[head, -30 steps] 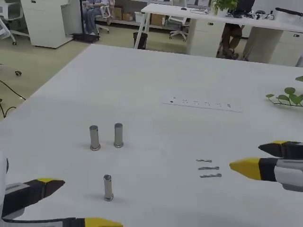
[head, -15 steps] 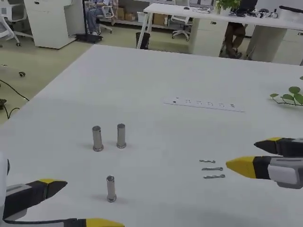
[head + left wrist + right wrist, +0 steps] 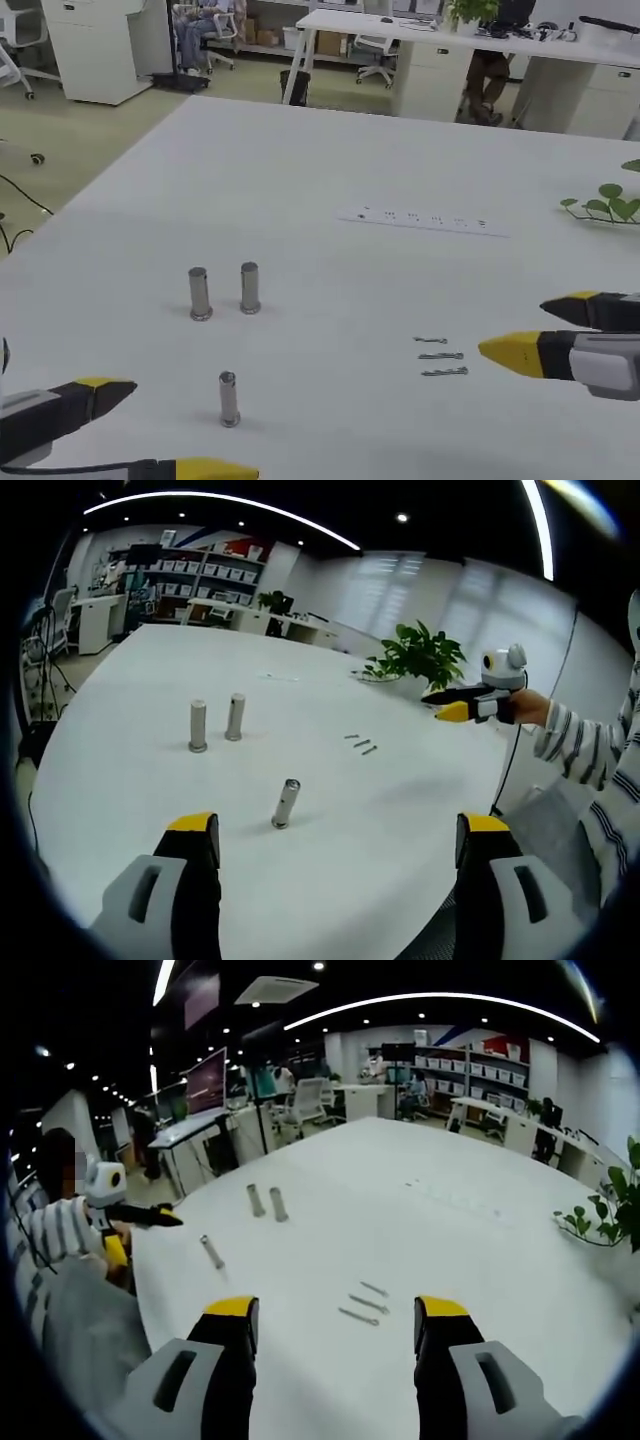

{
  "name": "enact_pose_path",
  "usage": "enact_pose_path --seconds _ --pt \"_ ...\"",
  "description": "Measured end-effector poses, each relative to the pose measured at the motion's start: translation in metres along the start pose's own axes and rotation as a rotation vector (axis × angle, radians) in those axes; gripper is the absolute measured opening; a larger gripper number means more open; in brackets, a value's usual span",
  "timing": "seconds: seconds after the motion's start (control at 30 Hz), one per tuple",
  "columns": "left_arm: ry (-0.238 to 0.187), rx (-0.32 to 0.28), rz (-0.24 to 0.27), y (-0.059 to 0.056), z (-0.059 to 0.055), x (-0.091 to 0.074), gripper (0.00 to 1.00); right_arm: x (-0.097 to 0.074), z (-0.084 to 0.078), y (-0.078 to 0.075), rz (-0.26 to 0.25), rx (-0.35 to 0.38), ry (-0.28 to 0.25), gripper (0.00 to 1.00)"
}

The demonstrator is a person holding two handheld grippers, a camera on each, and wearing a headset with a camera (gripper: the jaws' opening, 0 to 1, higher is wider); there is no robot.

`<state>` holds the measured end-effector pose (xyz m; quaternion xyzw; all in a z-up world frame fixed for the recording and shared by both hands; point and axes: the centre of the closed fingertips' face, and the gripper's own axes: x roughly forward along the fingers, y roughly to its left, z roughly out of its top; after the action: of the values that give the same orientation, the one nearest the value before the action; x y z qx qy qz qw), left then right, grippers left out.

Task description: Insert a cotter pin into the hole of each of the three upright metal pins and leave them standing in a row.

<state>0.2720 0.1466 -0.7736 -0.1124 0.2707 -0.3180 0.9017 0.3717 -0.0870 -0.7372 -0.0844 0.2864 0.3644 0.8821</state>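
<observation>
1. The left gripper (image 3: pixel 338 825) has two black jaws with yellow tips, spread wide apart with nothing between them.
2. Ahead of these jaws, in the gap and nearer the left one, stands a single metal pin (image 3: pixel 286 803). It is a smooth, shiny steel cylinder with a wider foot. In the head view its long axis is vertical.
3. Farther ahead, beyond the left jaw, two more metal pins (image 3: pixel 198 726) (image 3: pixel 235 717) of the same shape stand upright just beside each other, apart from the single one.
4. The right gripper (image 3: pixel 337 1310) has matching yellow-tipped jaws, also held apart and empty.
5. Near these jaws, ahead in the gap between them, lie three cotter pins (image 3: pixel 368 1303). They are thin, bright wire pieces, flat on the surface, parallel to one another in a short stack, running diagonally across the jaws' line.
6. Everything rests on a white, matte workbench (image 3: pixel 300 180).
7. Beyond the cotter pins a flat white power strip (image 3: pixel 425 220) lies on the workbench, and a leafy green plant (image 3: pixel 610 205) sits at the edge.
</observation>
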Motion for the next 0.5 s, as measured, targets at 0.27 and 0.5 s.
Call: enact_pose_path --seconds 0.27,0.5 --pt "-0.006 0.012 -0.009 -0.005 0.0 -0.003 0.99 -0.015 0.002 0.002 -0.014 0.021 -0.034 0.66" --pt "-0.014 0.019 -0.023 -0.012 0.0 -0.004 0.99 -0.022 -0.018 0.008 -0.027 0.001 0.041 0.67"
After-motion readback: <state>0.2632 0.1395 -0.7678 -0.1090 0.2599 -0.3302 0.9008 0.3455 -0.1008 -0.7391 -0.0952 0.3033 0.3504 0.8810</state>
